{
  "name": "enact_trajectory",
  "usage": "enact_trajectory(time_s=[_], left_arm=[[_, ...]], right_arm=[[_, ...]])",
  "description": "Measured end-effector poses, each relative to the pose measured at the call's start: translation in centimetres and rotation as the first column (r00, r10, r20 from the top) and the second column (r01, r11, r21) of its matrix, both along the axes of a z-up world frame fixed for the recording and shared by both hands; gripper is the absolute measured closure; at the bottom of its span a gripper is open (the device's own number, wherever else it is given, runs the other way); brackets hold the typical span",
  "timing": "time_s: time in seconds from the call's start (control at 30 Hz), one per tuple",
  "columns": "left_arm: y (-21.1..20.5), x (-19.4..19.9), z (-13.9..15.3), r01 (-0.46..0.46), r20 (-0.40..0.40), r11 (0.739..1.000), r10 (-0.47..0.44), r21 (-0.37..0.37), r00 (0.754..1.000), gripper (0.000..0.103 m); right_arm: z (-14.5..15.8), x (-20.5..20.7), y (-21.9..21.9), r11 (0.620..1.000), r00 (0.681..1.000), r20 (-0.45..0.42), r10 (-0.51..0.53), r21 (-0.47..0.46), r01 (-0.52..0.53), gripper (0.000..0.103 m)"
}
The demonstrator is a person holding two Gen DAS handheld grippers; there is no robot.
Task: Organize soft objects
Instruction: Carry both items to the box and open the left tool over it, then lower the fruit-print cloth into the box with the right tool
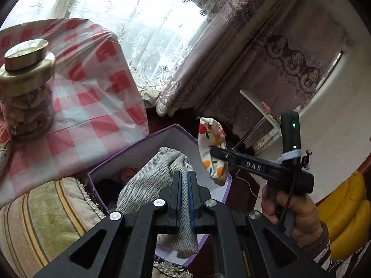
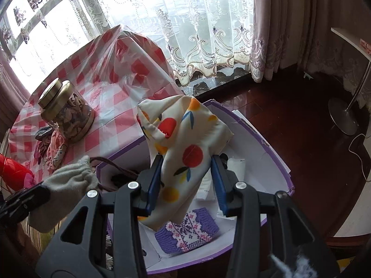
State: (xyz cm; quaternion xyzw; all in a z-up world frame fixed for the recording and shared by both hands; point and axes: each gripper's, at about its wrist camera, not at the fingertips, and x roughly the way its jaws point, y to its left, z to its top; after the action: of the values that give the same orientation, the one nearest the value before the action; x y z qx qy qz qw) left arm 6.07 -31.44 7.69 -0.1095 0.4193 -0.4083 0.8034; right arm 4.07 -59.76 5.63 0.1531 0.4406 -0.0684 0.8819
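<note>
Nearest the left wrist lens, the left gripper has its jaws pressed together on a grey herringbone pouch, which hangs over the open purple box. Left of that box, in the same view, lies a striped cushion, and above it a glass jar with a gold lid stands on the red-checked tablecloth. Further right, a hand grips the handle of the right gripper, whose fingers clamp a cream fruit-print pouch above the box's far right corner. From the right wrist camera, going left to right: the grey pouch sits at the box's left rim, the fruit-print pouch is pinched between the blue pads over the box interior, and a purple knitted piece lies on the box floor beneath it. Right of the box is dark wood floor and a lamp base.
</note>
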Motion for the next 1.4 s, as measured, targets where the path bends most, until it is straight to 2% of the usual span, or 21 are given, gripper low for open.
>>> enact_trajectory(time_s=[0.13, 0.2, 0.27, 0.37, 0.4, 0.43, 0.5, 0.53, 0.57, 0.63, 0.67, 0.73, 0.8, 0.9, 1.0, 1.1, 1.23, 1.4], left_arm=[[-2.3, -0.6, -0.3, 0.127, 0.019, 0.991, -0.128, 0.049, 0.992, 0.097], [-3.4, -0.5, -0.5, 0.215, 0.010, 0.974, -0.216, 0.067, 0.976, 0.097], [-4.5, -0.6, -0.8, 0.318, -0.010, 0.944, -0.319, 0.092, 0.948, 0.097], [-6.6, -1.0, -1.4, 0.482, -0.023, 0.858, -0.486, 0.177, 0.874, 0.097], [-7.3, -1.3, -1.6, 0.531, -0.027, 0.822, -0.538, 0.204, 0.843, 0.097], [-8.1, -1.6, -2.0, 0.593, -0.042, 0.772, -0.601, 0.229, 0.798, 0.095], [-9.7, -1.9, -3.3, 0.673, -0.082, 0.679, -0.684, 0.292, 0.725, 0.083], [-10.6, -2.1, -4.5, 0.688, -0.103, 0.631, -0.706, 0.358, 0.701, 0.066], [-11.2, -2.2, -5.6, 0.670, -0.109, 0.593, -0.708, 0.446, 0.698, 0.055], [-11.1, -1.9, -7.2, 0.650, -0.128, 0.533, -0.712, 0.542, 0.690, 0.047], [-10.4, -1.7, -7.3, 0.645, -0.123, 0.528, -0.714, 0.552, 0.689, 0.041], [-9.0, -0.5, -6.7, 0.606, -0.096, 0.574, -0.678, 0.551, 0.729, 0.036], [-7.8, 0.8, -5.7, 0.548, -0.057, 0.640, -0.621, 0.540, 0.782, 0.035], [-5.5, 2.4, -4.6, 0.486, -0.041, 0.729, -0.535, 0.481, 0.844, 0.035], [-3.5, 3.0, -3.9, 0.407, -0.014, 0.804, -0.445, 0.433, 0.895, 0.035], [-1.6, 3.3, -3.3, 0.332, -0.004, 0.872, -0.355, 0.360, 0.935, 0.035], [1.4, 4.0, -3.1, 0.224, -0.030, 0.938, -0.224, 0.263, 0.974, 0.035], [5.2, 4.3, -2.3, 0.113, -0.016, 0.973, -0.112, 0.203, 0.994, 0.035]], right_arm=[[0.7, -0.6, -1.0, 1.000, 1.000, 0.016, -0.025, -0.003, 0.025, 0.057], [0.9, -1.0, -1.5, 0.999, 0.999, 0.021, -0.038, -0.005, 0.038, 0.057], [1.0, -1.4, -1.9, 0.999, 0.999, 0.022, -0.048, -0.006, 0.048, 0.057], [0.9, -1.7, -2.4, 0.998, 0.998, 0.020, -0.061, -0.004, 0.061, 0.057], [0.8, -1.8, -2.5, 0.998, 0.998, 0.016, -0.066, -0.001, 0.066, 0.057], [0.6, -1.7, -2.6, 0.998, 0.998, 0.011, -0.069, 0.001, 0.069, 0.057], [0.3, -1.5, -2.6, 0.998, 0.998, 0.003, -0.069, 0.002, 0.069, 0.057], [0.2, -1.5, -2.6, 0.998, 0.998, 0.001, -0.066, 0.002, 0.066, 0.057], [0.1, -1.5, -2.6, 0.998, 0.998, -0.001, -0.060, 0.002, 0.060, 0.057], [-0.2, -1.3, -2.6, 0.999, 0.999, -0.012, -0.049, 0.000, 0.049, 0.057], [-0.6, -1.2, -2.7, 0.999, 0.999, -0.020, -0.046, 0.001, 0.046, 0.057], [-1.4, -0.8, -2.6, 0.999, 0.999, -0.040, -0.034, 0.013, 0.034, 0.057], [-2.2, -0.5, -2.1, 1.000, 0.998, -0.056, -0.015, 0.016, 0.016, 0.057], [-3.3, 0.0, -1.6, 1.000, 0.997, -0.080, 0.009, 0.018, -0.007, 0.057], [-4.1, 0.3, -1.7, 1.000, 0.995, -0.100, 0.005, 0.027, -0.003, 0.057], [-4.8, 1.1, -1.5, 1.000, 0.991, -0.130, 0.020, 0.026, -0.016, 0.057], [-5.6, 2.6, -0.3, 0.998, 0.986, -0.154, 0.058, 0.016, -0.056, 0.057], [-6.8, 5.3, 1.4, 0.994, 0.979, -0.174, 0.105, 0.012, -0.105, 0.054]])
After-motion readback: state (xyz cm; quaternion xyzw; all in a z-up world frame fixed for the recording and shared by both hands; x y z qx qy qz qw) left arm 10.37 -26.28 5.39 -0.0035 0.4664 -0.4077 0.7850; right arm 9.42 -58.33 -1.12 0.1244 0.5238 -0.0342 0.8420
